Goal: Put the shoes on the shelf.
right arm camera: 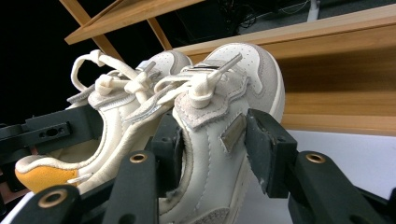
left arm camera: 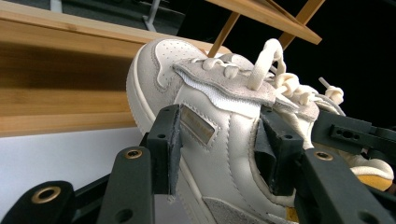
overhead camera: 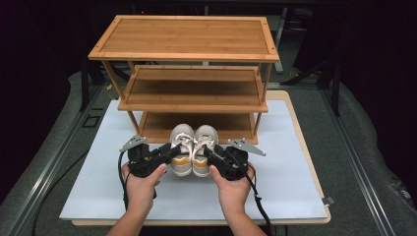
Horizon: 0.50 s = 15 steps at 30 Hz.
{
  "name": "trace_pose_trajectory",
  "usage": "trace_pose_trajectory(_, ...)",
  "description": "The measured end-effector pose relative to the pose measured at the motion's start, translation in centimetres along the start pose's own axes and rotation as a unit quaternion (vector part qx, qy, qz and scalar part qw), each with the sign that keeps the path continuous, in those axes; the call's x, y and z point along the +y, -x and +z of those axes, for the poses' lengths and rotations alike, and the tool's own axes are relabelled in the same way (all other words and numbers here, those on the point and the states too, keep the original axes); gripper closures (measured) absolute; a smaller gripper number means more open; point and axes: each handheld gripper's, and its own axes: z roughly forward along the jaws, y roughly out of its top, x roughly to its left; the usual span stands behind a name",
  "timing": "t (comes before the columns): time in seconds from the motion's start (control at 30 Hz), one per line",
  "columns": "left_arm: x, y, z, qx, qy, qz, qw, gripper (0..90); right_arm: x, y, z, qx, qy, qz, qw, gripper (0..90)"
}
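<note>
Two small cream shoes are held side by side, toes pointing far, just in front of the lowest shelf (overhead camera: 196,129) of a three-tier bamboo rack (overhead camera: 187,39). The left shoe (overhead camera: 181,147) is clamped by the left gripper (overhead camera: 164,153): in the left gripper view its jaws press on either flank of the upper (left arm camera: 219,140), one pad on the outer side by the small metal tag, the other on the inner side below the laces. The right shoe (overhead camera: 203,146) is gripped in the same manner by the right gripper (overhead camera: 212,155); the right gripper view has both pads pressing the mid-section of that shoe (right arm camera: 210,140). Each grip sits at the waist of the shoe, which, in my judgement, keeps the pair level and parallel so both can go onto a shelf together.

Whether the soles rest on the white board (overhead camera: 98,191) or hang just above it cannot be told.

Surroundings: the board lies on a wooden tabletop (overhead camera: 314,162), with grey floor and rails on both sides. Cables trail from both grippers toward the near edge.

Obstructions: the middle shelf (overhead camera: 192,96) overhangs the lowest one, and the rack's slanted legs (overhead camera: 133,120) flank the opening, so clearance above the laces and at the sides looks tight.
</note>
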Motion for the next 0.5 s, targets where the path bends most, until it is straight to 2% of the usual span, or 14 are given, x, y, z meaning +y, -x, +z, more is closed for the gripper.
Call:
trace_pose_trajectory(0.03, 0.1, 0.1, 0.0, -0.001, 0.000, 0.000, 1.0000, 54.8, 0.0, 0.0, 0.1, 0.007, 0.009, 0.001, 0.9999, 57.8)
trace_pose_trajectory(0.33, 1.0, 0.4, -0.2, -0.003, 0.005, 0.003, 1.0000, 54.9, 1.0, -0.2, -0.4, 0.006, 0.003, -0.002, 1.0000, 57.7)
trace_pose_trajectory(0.37, 1.1, 0.4, -0.3, -0.004, 0.005, 0.004, 1.0000, 54.8, 1.0, -0.2, -0.3, 0.006, 0.013, -0.003, 0.9999, 57.8)
trace_pose_trajectory(0.5, 1.6, 0.6, -0.4, -0.003, 0.008, 0.009, 0.9999, 54.9, 1.5, -0.5, -0.5, 0.004, 0.013, -0.005, 0.9999, 57.7)
